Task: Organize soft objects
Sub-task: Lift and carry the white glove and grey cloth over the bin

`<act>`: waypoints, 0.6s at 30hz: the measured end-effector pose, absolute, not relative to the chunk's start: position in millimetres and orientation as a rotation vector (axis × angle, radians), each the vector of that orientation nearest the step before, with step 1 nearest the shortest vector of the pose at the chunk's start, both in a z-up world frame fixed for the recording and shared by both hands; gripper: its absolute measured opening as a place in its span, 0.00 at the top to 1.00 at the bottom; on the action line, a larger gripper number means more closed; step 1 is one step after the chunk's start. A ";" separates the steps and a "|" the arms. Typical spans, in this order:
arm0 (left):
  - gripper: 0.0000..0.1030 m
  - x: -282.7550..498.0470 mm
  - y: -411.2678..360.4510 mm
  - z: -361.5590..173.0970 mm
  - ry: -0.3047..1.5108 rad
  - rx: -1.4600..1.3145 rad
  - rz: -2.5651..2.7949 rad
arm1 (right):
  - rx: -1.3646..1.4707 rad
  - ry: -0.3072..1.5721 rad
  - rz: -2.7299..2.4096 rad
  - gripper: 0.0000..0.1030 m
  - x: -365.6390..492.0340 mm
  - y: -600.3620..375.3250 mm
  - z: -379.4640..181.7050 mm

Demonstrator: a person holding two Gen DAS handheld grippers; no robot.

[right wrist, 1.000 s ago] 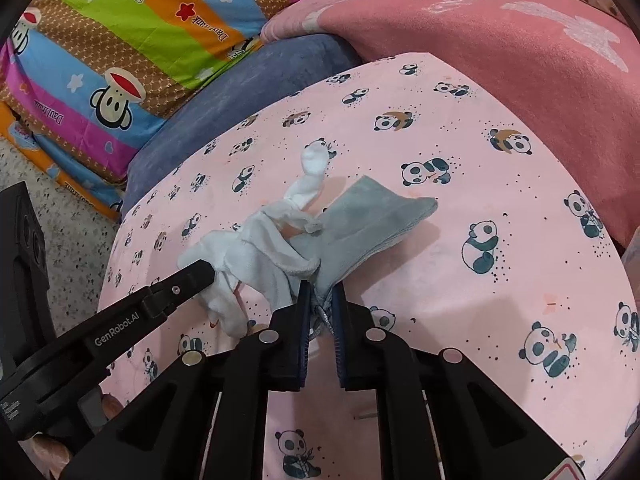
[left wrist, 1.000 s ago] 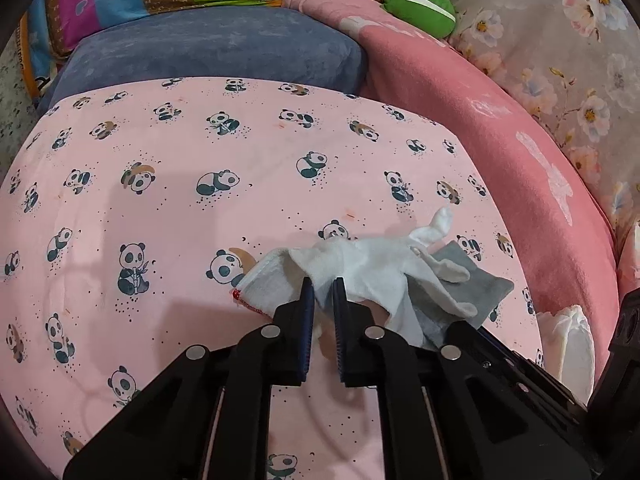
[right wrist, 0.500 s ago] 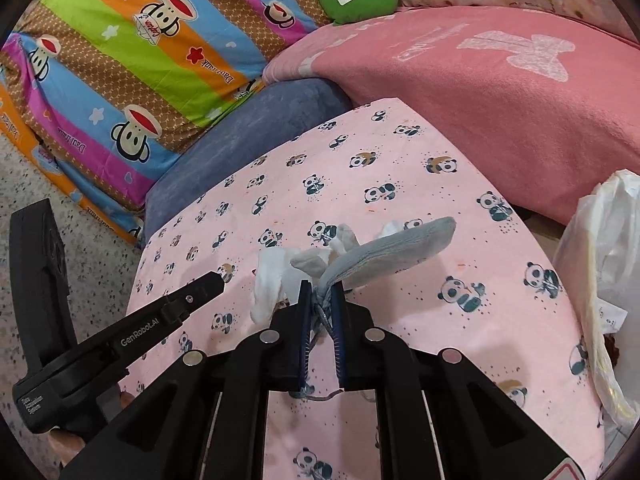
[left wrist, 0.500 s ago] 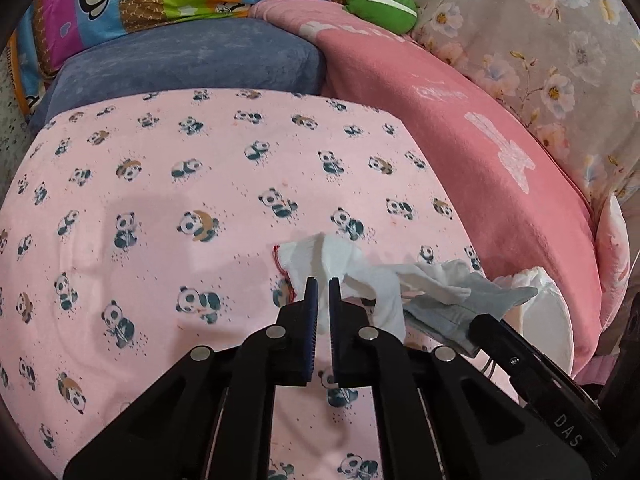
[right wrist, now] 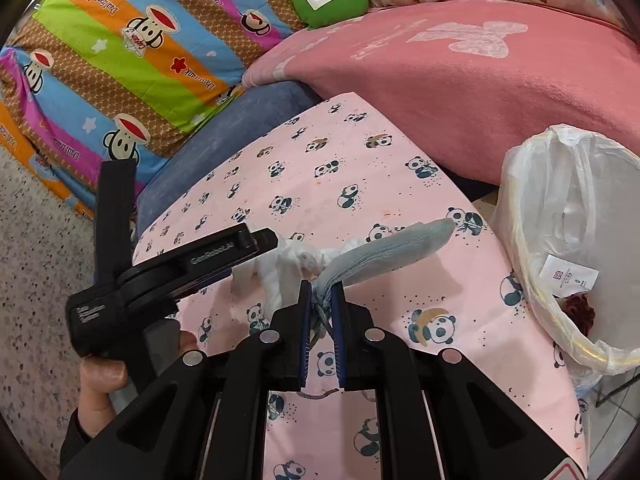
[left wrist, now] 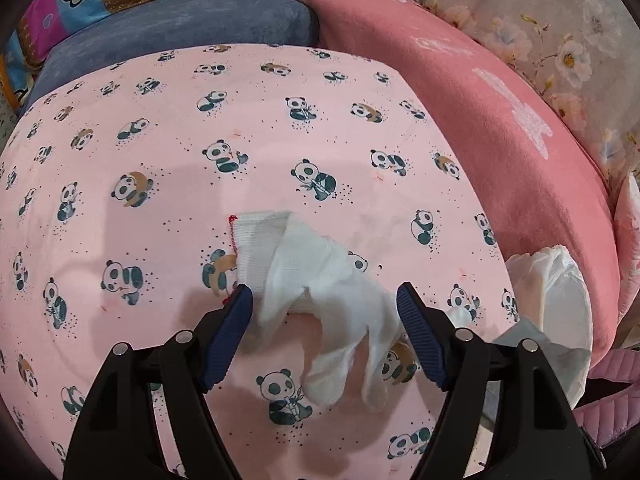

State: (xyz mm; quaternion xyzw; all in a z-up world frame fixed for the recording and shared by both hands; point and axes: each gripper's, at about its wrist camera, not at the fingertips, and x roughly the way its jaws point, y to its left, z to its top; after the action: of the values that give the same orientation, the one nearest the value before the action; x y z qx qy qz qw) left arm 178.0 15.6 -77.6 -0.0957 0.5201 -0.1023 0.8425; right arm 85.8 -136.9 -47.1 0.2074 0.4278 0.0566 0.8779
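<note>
Readable stuff first: the left tool's black arm has "GenRobot.AI" printed on it in the right wrist view, plus a smaller white label near the handle that's too tiny to make out. The striped monkey blanket has cursive writing repeated all over, something like "Paul Frank", upside down and hard to be sure of. The green pillow has a white swoosh mark. Inside the white plastic bag there's a tag with a red square logo, text unreadable.

The left tool is spread wide, with the white glove lying loose between its 2 fingers on the panda sheet. The right tool is pinched narrow on the bunched end of the grey sock, which sticks up off the sheet, touching the glove. In the left view only a grey corner of the sock peeks past the finger. A hand is partly cut off lower left.
</note>
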 end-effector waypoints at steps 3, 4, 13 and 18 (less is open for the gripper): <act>0.46 175.4 5.4 -86.2 1.112 -0.158 -0.207 | 0.431 0.891 0.097 0.89 82.2 -144.1 -47.7; 0.60 173.3 2.3 -85.7 1.106 -0.139 -0.211 | 0.434 0.891 0.092 0.89 81.6 -146.1 -48.1; 0.90 149.8 -5.9 -69.8 1.109 -0.134 -0.269 | 0.470 0.861 0.079 0.89 77.6 -167.4 -47.7; 0.90 128.8 -21.0 -44.3 1.056 -0.103 -0.316 | 0.480 0.823 0.069 0.89 68.7 -177.1 -39.7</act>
State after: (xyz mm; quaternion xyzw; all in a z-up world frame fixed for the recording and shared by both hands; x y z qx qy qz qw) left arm 128.8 -21.0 -44.3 -0.0490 0.5013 -0.1500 0.8508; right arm 68.7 -177.1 -39.7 0.2311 0.3959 0.0334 0.8881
